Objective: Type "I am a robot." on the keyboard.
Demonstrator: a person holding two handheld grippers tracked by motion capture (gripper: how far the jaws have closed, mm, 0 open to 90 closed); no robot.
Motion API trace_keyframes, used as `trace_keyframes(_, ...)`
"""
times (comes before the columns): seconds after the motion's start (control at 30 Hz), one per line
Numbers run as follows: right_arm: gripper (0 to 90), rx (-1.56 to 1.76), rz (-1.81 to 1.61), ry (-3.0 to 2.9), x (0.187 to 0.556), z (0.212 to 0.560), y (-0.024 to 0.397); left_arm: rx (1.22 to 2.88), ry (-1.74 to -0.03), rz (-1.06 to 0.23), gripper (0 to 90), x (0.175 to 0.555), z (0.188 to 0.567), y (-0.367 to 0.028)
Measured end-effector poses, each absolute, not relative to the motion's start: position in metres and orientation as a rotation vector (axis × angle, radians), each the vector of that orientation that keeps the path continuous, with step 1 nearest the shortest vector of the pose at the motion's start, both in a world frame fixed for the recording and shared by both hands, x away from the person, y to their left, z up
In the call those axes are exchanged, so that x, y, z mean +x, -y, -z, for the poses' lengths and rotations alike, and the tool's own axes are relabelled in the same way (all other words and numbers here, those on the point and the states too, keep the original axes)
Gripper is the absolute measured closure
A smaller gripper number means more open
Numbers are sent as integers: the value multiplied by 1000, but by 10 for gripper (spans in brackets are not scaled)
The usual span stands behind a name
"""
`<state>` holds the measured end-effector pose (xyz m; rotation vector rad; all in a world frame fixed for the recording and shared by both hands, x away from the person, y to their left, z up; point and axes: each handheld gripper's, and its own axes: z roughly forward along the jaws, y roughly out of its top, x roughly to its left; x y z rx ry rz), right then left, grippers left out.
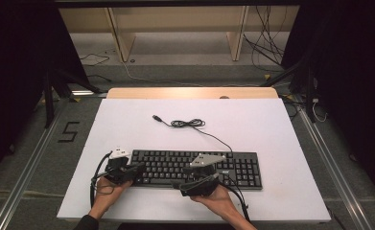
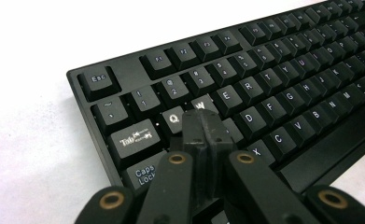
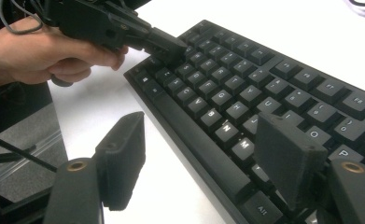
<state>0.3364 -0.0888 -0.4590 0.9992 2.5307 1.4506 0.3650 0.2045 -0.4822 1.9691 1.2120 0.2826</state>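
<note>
Both of my hands sit at the counter's near edge, each gripping a tool. My left tool [image 2: 203, 128] has its two black jaws pressed together into a single blunt tip, and that tip rests on or just above the letter keys at the left end of the black keyboard [image 1: 194, 168], at the boundary between Q and W; I cannot tell whether it is actually pushing a key down. My right tool [image 3: 208, 158] is spread wide, its jaws well apart, hovering over the keyboard's near edge around the space bar and the right-hand letter keys, touching nothing that I can see.

From the high view, the keyboard lies parallel to the near edge of the white counter [image 1: 127, 124], slightly toward that edge and roughly centred between left and right. Its cable [image 1: 190, 123] runs toward the far edge, coiled loosely, ending in a free plug.

I judge the work in hand to be pressing a key with the left tool. The risk is that the closed tip is wider than one keycap gap allows, so it could depress Q and W together. Pressing at a slant could also slide the tip off the cap. My open right tool hangs low, and a dip of that hand could strike keys by accident or nudge the keyboard.
</note>
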Motion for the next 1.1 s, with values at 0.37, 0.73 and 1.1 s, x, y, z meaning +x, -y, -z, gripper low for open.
trace_keyframes(0.37,380,1028,-1453,-2493,341,457,95,1954,-1203,-275,865,364,482,-206)
trace_keyframes(0.73,580,1060,-1398,-2469,350,461,96,1870,-1200,-283,665,356,472,-218)
trace_keyframes(1.1,818,1036,-1348,-2492,354,467,88,1843,-1137,-256,467,345,468,-214)
